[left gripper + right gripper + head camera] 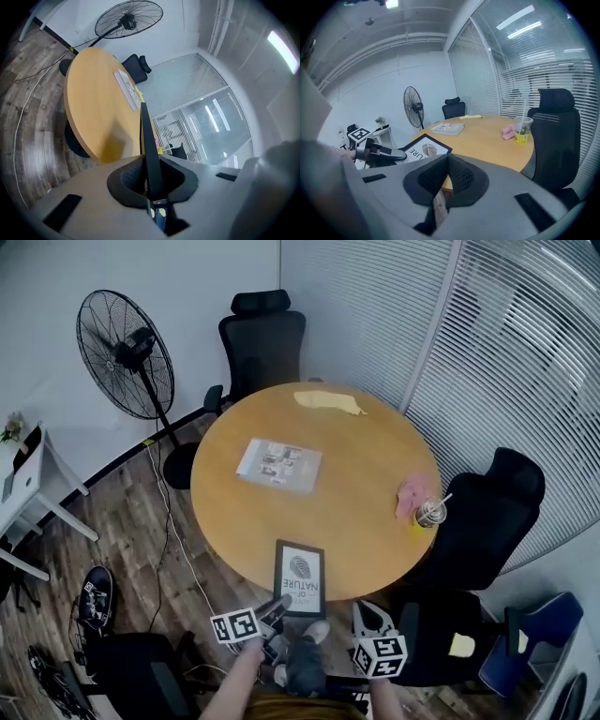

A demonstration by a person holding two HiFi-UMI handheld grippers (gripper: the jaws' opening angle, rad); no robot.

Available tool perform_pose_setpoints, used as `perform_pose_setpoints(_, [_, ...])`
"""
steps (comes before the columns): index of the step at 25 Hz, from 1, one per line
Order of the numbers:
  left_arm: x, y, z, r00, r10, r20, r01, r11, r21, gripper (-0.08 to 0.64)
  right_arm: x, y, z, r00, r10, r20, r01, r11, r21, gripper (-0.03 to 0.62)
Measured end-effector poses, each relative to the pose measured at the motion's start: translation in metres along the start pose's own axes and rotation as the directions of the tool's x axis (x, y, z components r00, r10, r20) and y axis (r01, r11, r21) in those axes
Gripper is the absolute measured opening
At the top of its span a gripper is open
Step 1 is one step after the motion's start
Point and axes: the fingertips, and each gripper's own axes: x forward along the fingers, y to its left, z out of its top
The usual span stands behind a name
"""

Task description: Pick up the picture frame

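Note:
The picture frame is black with a white leaf print and sits at the near edge of the round wooden table, its lower end past the rim. My left gripper is shut on its lower left corner. In the left gripper view the frame shows edge-on, clamped between the dark pads, with the left gripper closed around it. My right gripper hangs to the right of the frame, apart from it. In the right gripper view the right gripper has its pads pressed together with nothing between them, and the frame lies to its left.
On the table lie a magazine, a yellow cloth, a pink cloth and a cup with a straw. Black chairs ring the table. A standing fan and a white side table are at the left.

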Motion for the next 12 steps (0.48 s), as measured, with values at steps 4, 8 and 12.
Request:
perform_pose_setpoints(4, [-0.009,-0.011,0.003,1.0,-0.007,0.016,0.007,1.0,0.026,0.063,-0.007,0.007,0.007,1.0,0.002,0.024,-0.001,1.0,-0.015,0.013])
perform_pose_setpoints(8, [-0.018,-0.036,0.01,0.998,-0.045,0.04,0.043,0.998,0.045,0.063,-0.016,0.012,0.019,0.998,0.0,0.059,0.0,1.0,0.0,0.013])
perform_pose_setpoints(12, [-0.027,-0.062,0.013,0.993,-0.097,0.062,0.093,0.993,0.07,0.063,-0.024,0.02,0.028,0.996,0.002,0.094,0.0,1.0,-0.013,0.012])
